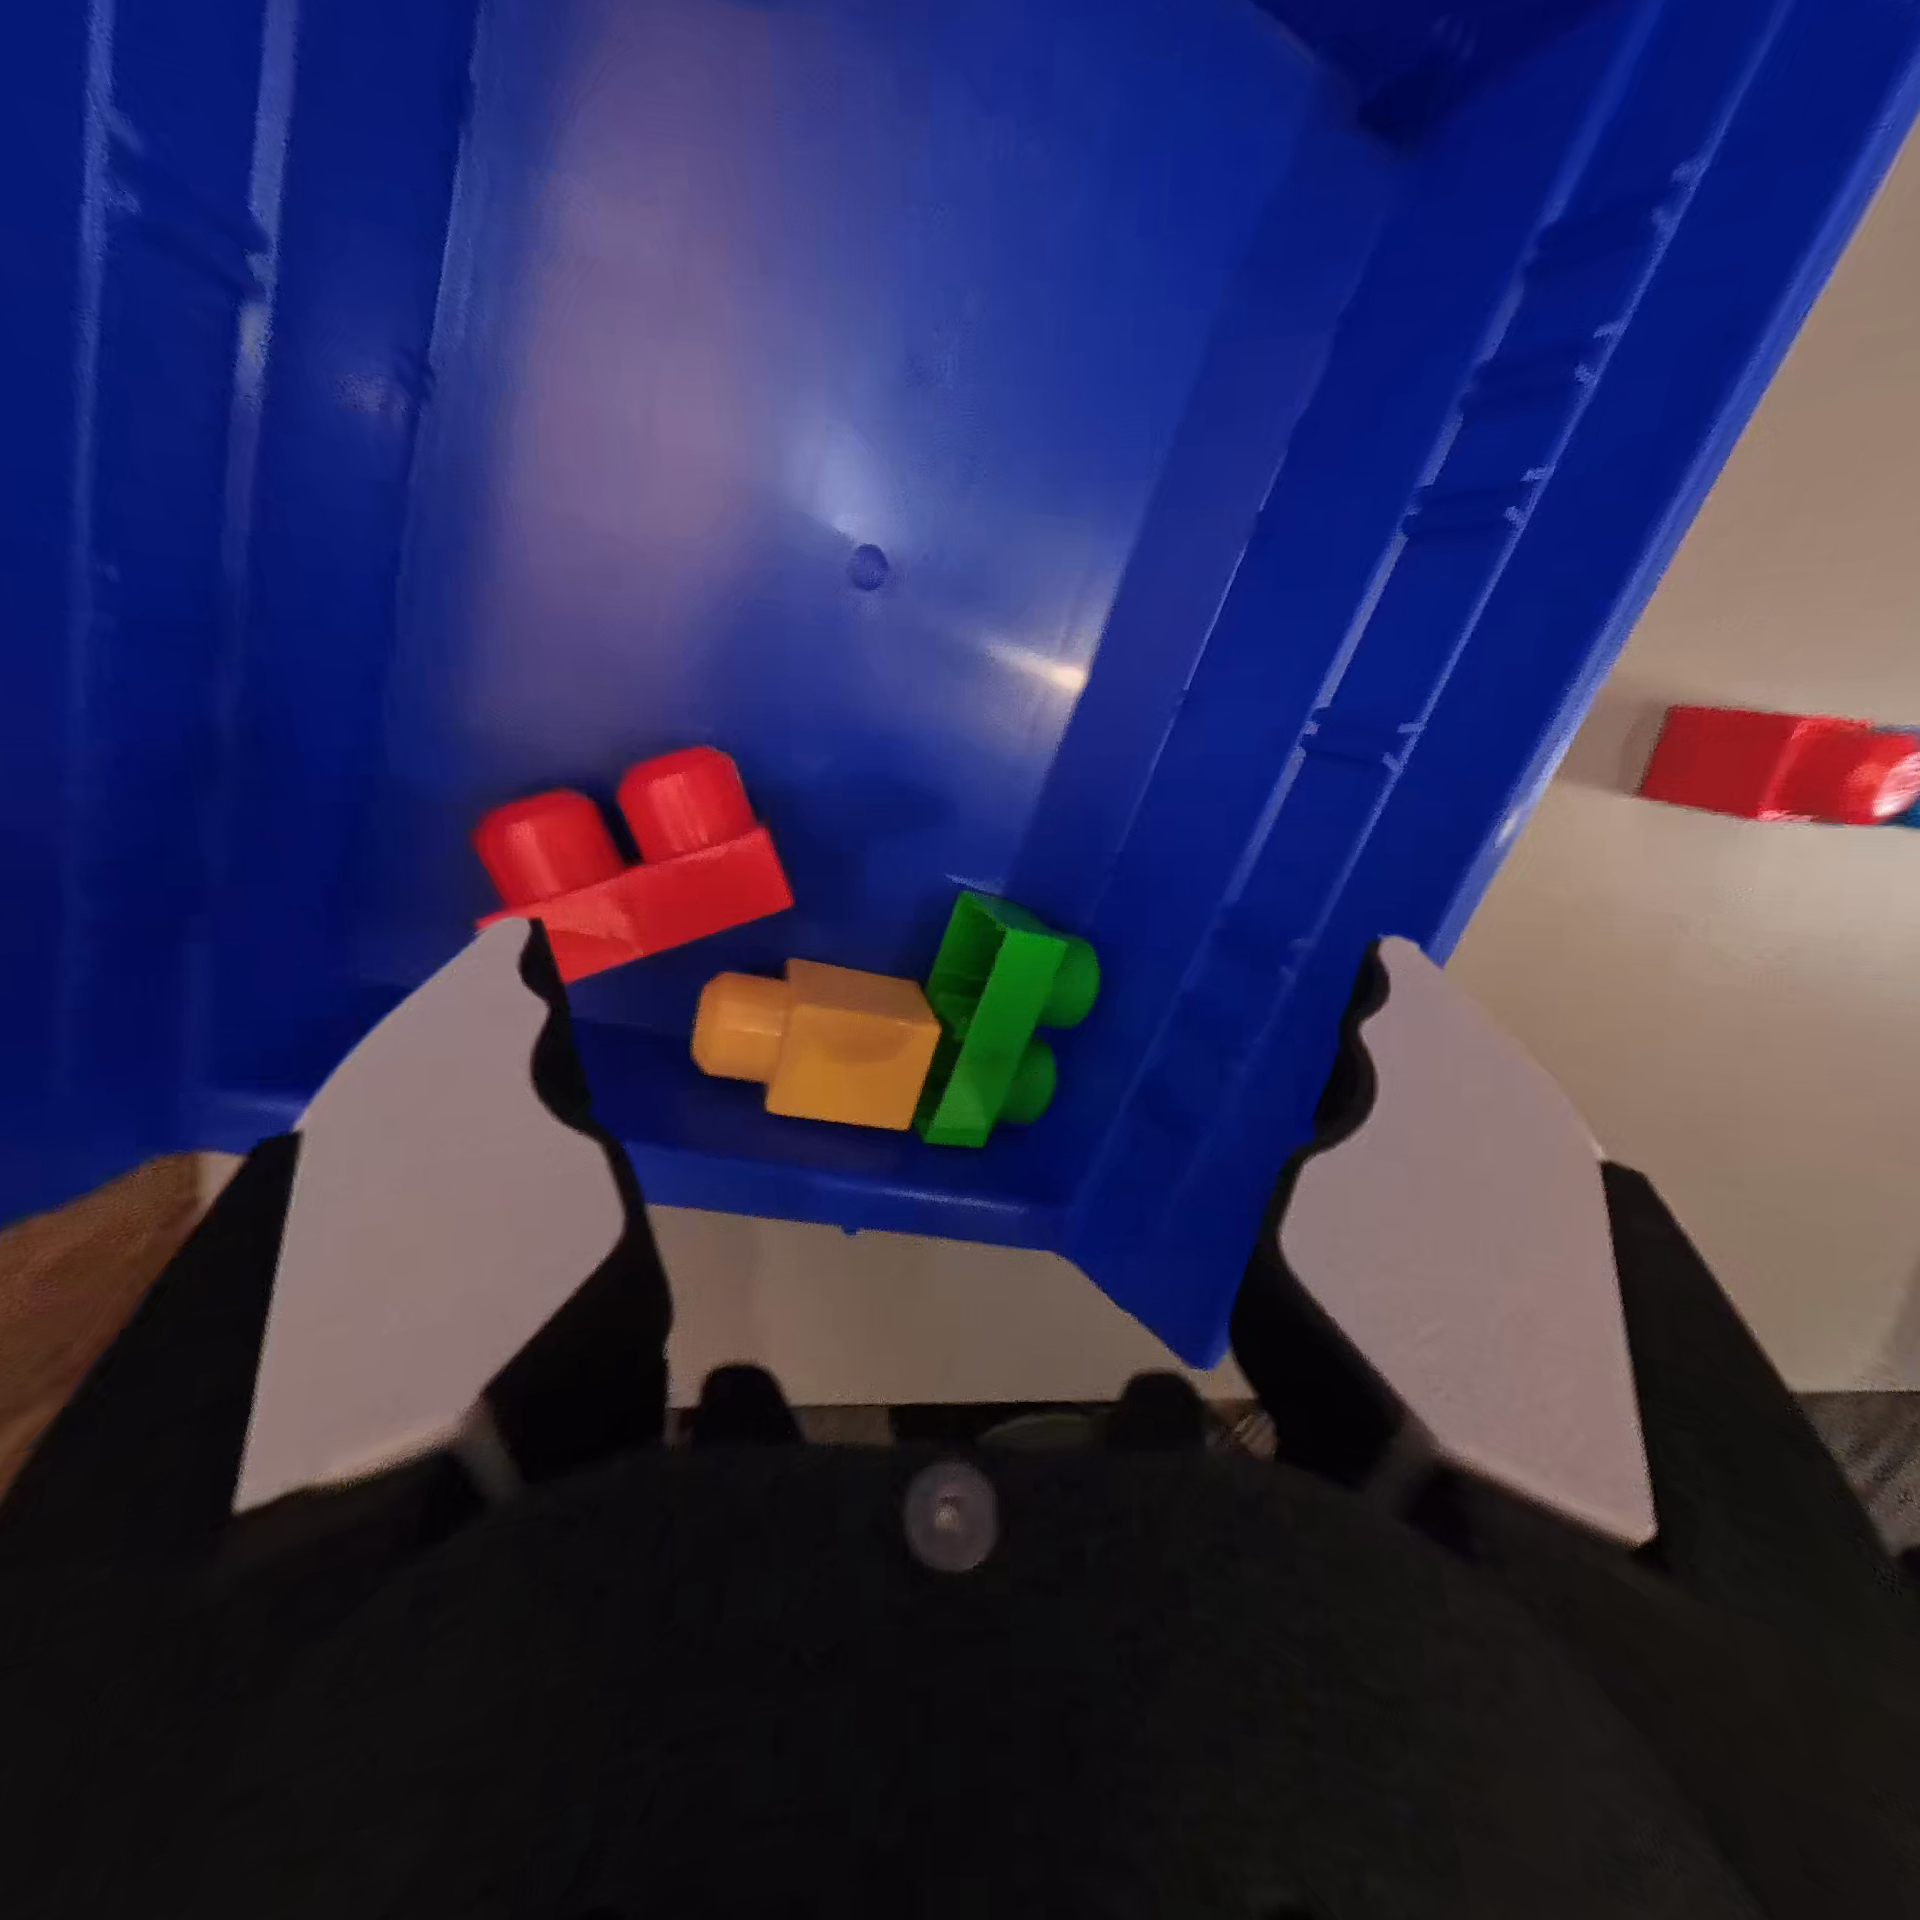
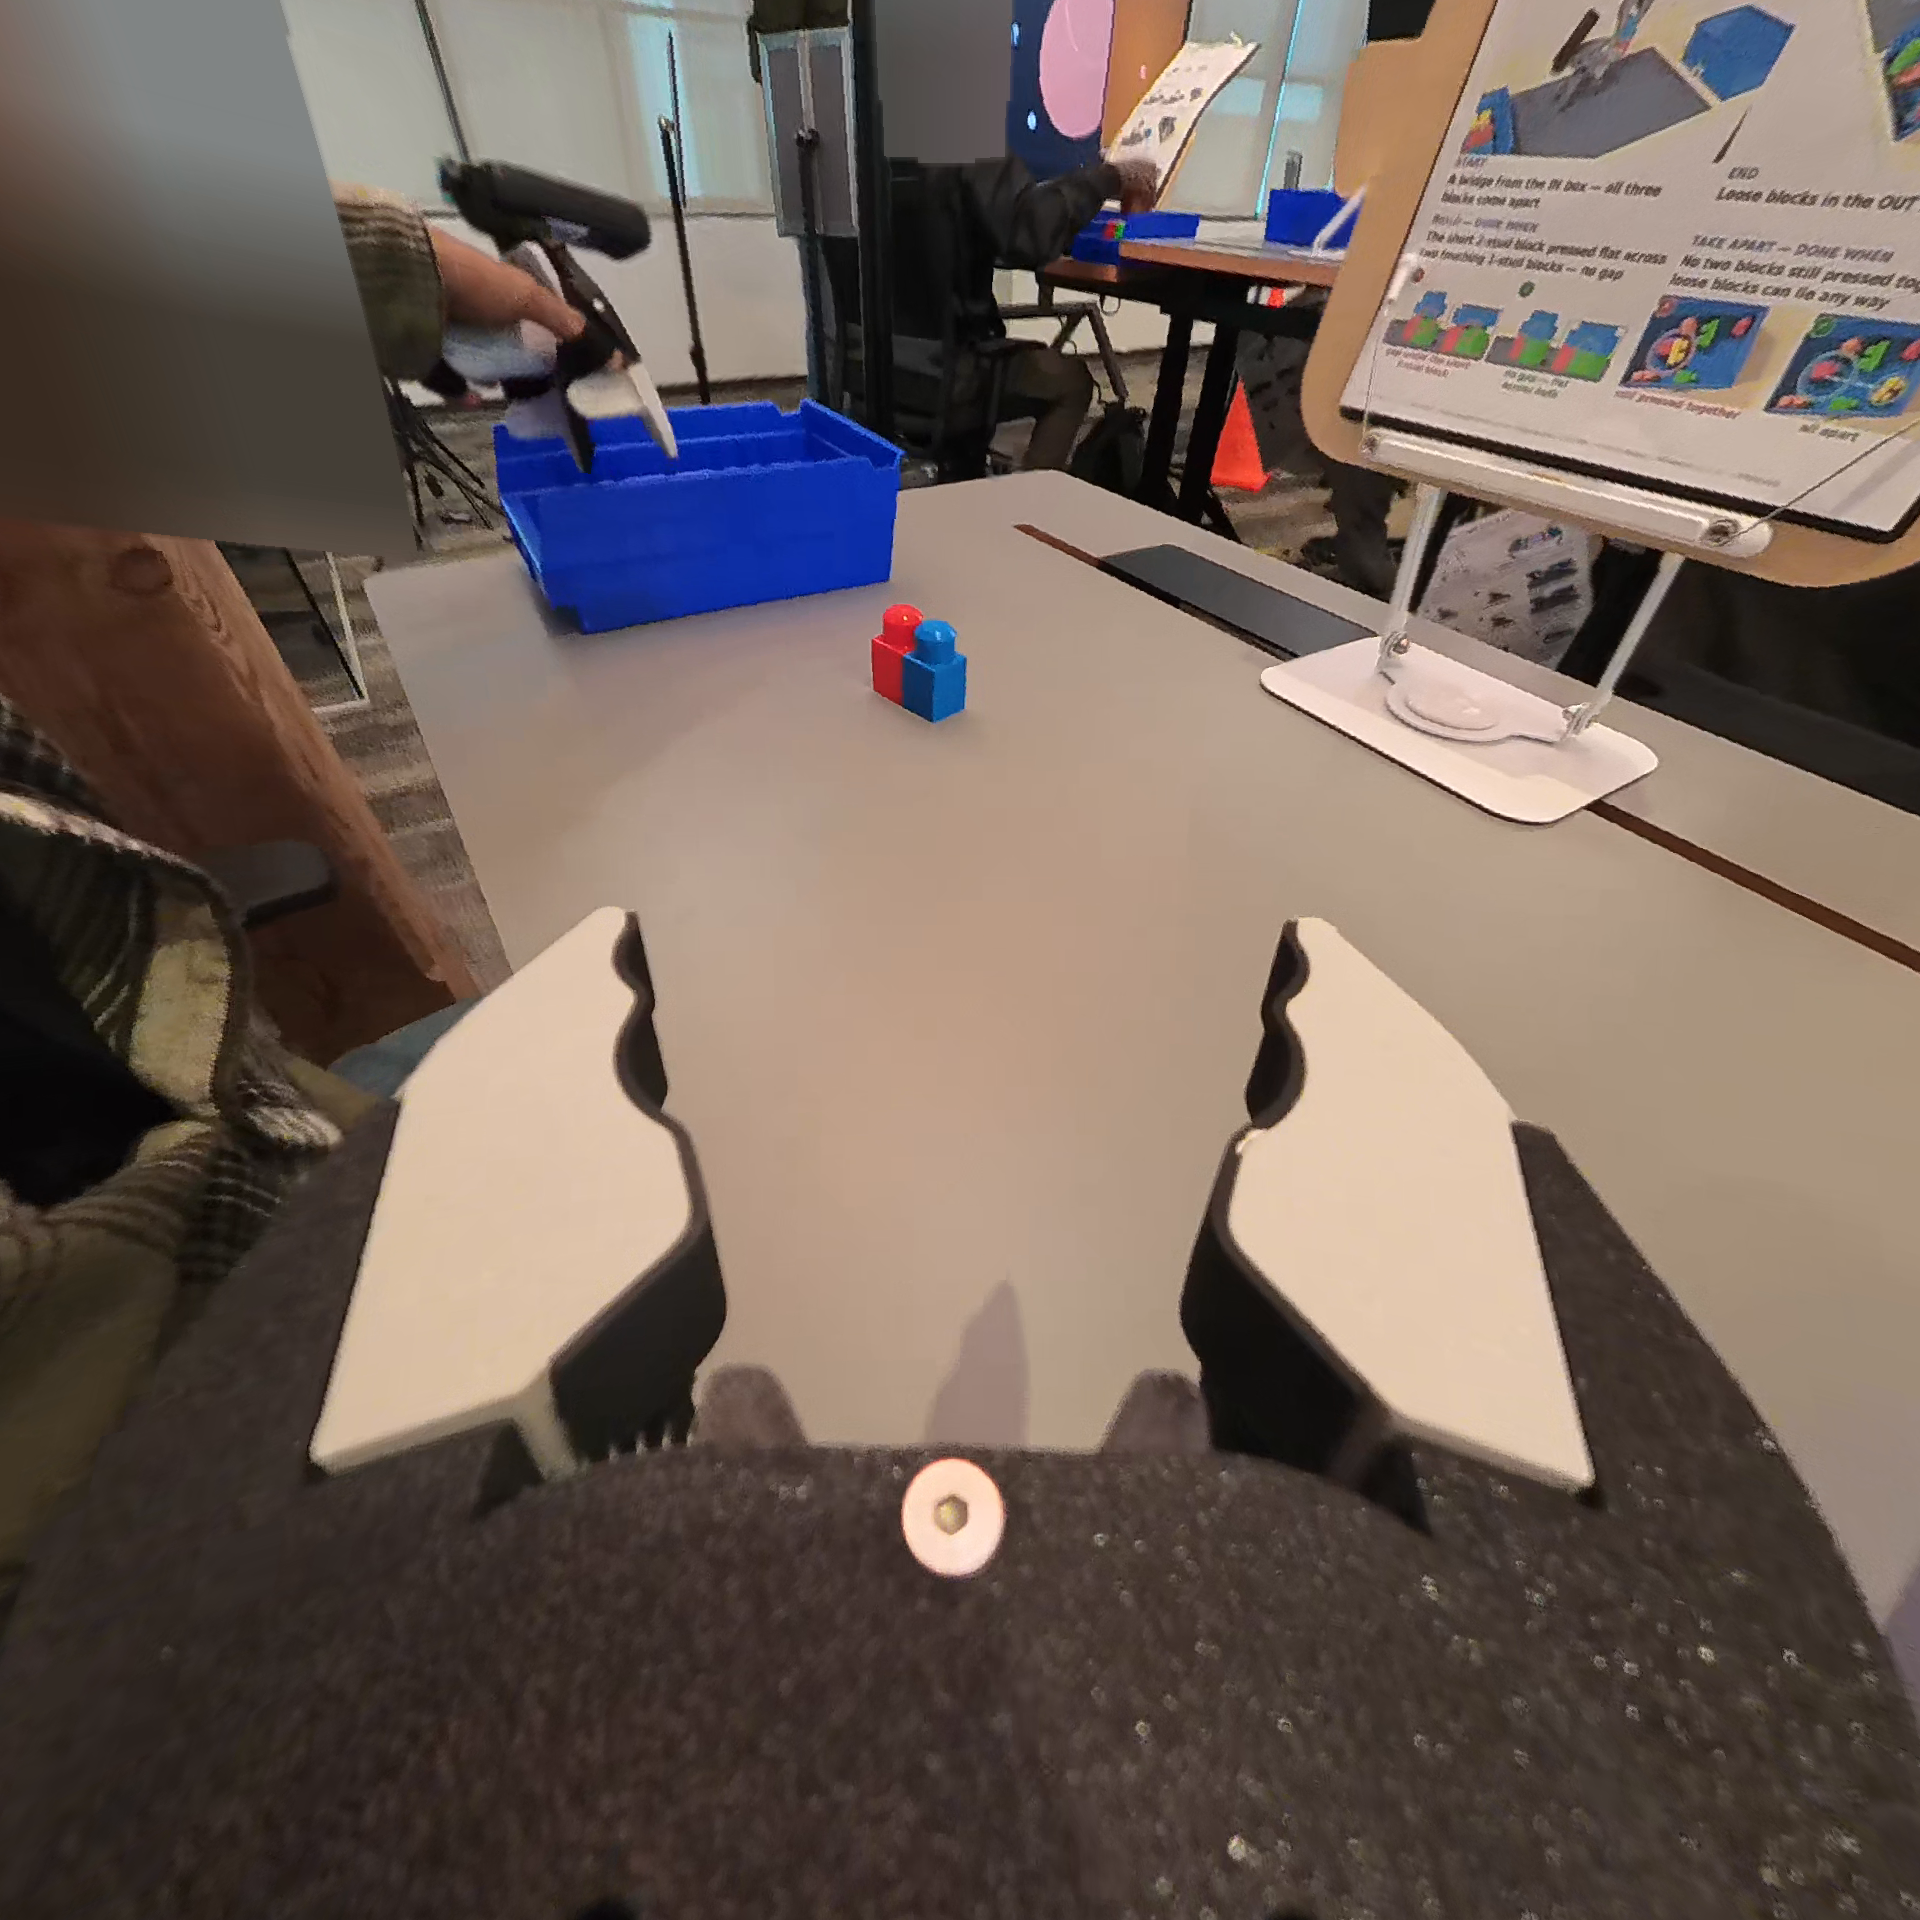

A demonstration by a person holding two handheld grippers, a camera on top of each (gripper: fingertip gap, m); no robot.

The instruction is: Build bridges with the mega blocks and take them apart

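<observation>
In the left wrist view my left gripper [image 1: 951, 951] is open over the near end of a blue bin [image 1: 727, 416]. In the bin lie a flat red two-stud block [image 1: 644, 883], an orange one-stud block [image 1: 831, 1044] and a green two-stud block [image 1: 997, 1023]; orange and green touch. The left fingertip is beside the red block's corner. In the right wrist view my right gripper [image 2: 961, 925] is open and empty over the grey table [image 2: 935, 987]. A red one-stud block [image 2: 891, 655] and a blue one-stud block [image 2: 935, 670] stand side by side, touching, beyond it. The left gripper [image 2: 623, 426] also shows there, over the bin [image 2: 707, 520].
A document stand with an instruction sheet [image 2: 1621, 270] sits on a white base [image 2: 1455, 738] at the right. A black strip [image 2: 1236, 597] lies on the table. A wooden post [image 2: 208, 727] stands left of the table. A person sits at another table behind. The red block also shows in the left wrist view [image 1: 1766, 779]. The left gripper's tips are roughly 65 cm from the right gripper's.
</observation>
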